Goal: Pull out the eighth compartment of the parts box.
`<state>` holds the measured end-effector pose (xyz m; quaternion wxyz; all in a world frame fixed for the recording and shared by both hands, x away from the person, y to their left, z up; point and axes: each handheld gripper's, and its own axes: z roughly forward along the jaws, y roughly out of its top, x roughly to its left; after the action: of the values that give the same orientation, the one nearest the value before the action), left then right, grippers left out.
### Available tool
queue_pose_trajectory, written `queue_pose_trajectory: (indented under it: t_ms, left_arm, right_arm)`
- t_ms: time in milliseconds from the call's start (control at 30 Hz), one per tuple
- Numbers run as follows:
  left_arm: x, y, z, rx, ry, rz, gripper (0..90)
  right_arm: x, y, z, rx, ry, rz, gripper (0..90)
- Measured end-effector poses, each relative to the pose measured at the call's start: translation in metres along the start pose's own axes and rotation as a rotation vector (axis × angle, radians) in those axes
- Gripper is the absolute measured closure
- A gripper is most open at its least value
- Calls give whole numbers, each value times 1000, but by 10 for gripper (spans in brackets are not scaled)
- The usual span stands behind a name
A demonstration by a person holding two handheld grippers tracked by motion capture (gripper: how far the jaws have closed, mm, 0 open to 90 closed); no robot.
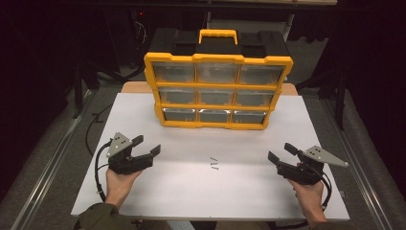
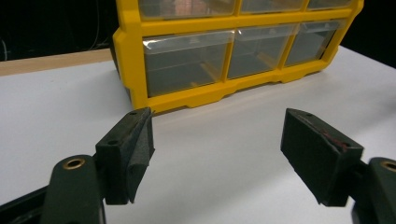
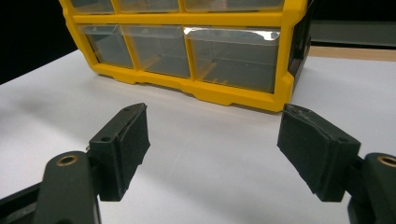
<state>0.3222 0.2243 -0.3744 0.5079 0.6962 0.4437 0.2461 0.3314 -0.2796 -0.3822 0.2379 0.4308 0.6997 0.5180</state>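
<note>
High view first: my left tool [image 1: 147,145] sits at the left of the white worktop [image 1: 191,187], a matte black body topped by a grey three-cornered plate, with a thin black cable looping off its rear. Its two jaws stand well apart and grip nothing. From the left gripper view those jaws are blunt black wedges faced with dull, slightly grainy pads [image 2: 140,154], each arm carrying a small brass-ringed hole.

Near the middle of the smooth, flat worktop lie a few short dark marks [image 1: 214,164], too small for me to make out.

Behind them, at the far middle of the worktop, stands the organizer case [image 1: 218,91]: a boxy, upright frame of glossy yellow plastic with rounded corners, a black back shell and a yellow loop handle on top. Its front is a grid of nine clear plastic drawers, three rows of three, their faces catching the light. It rests on the worktop, well apart from both tools.

At the right, my right tool [image 1: 279,152] mirrors the left one, angled inward toward the case. Its jaws are also spread wide with nothing between them; the right gripper view shows the same coarse black pads [image 3: 317,149].
</note>
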Motion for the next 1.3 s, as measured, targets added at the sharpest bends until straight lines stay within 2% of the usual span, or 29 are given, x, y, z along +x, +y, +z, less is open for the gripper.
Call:
queue_pose_trajectory:
  t_ms: [100, 233, 367, 600, 1000, 1300]
  left_arm:
    - [-2, 4, 1, -22, -19, 5, 273]
    - [-4, 10, 4, -19, -39, 16, 284]
    - [-5, 17, 9, 13, -34, 12, 315]
    - [-8, 23, 15, 6, -43, 14, 317]
    - [-18, 37, 28, 2, -61, 57, 309]
    - [-20, 41, 38, 6, -70, 55, 305]
  right_arm:
    - [0, 0, 0, -3, 1, -4, 264]
    - [0, 0, 0, 0, 2, -6, 265]
    - [0, -1, 1, 13, -5, -8, 265]
    - [0, -1, 1, 13, -12, -8, 266]
    - [0, -1, 1, 18, -9, -11, 268]
    - [0, -1, 1, 19, -7, -10, 269]
